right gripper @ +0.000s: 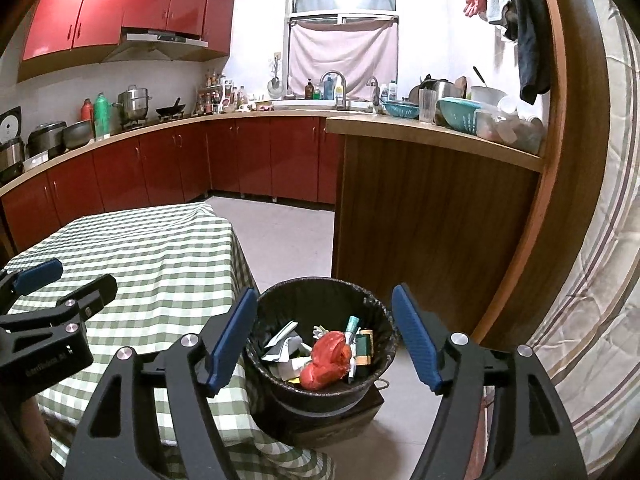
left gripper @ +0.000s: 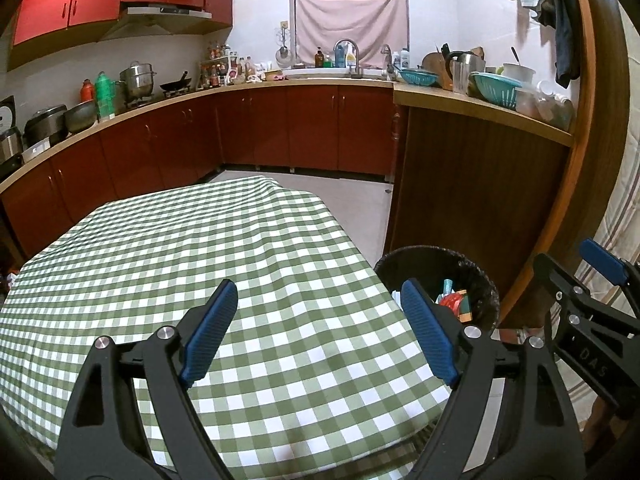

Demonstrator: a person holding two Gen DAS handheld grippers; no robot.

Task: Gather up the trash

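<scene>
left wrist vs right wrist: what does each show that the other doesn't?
Left wrist only: nearly the whole top of the checked tablecloth, bare of trash, under the open left tool.

Right wrist only: the full inside of the trash bin, with a red bag, crumpled paper and a green box, plus the dark block under the bin.

Both: the bin, the tablecloth, both tools empty; right tool open.

Green-and-white checked tablecloth (left gripper: pixel 200 260), black bin (right gripper: pixel 288 300) holding a red bag (right gripper: pixel 326 358), red cabinets (right gripper: pixel 120 8).

one readable mark — "das" — on the right gripper (left gripper: pixel 600 276).
</scene>
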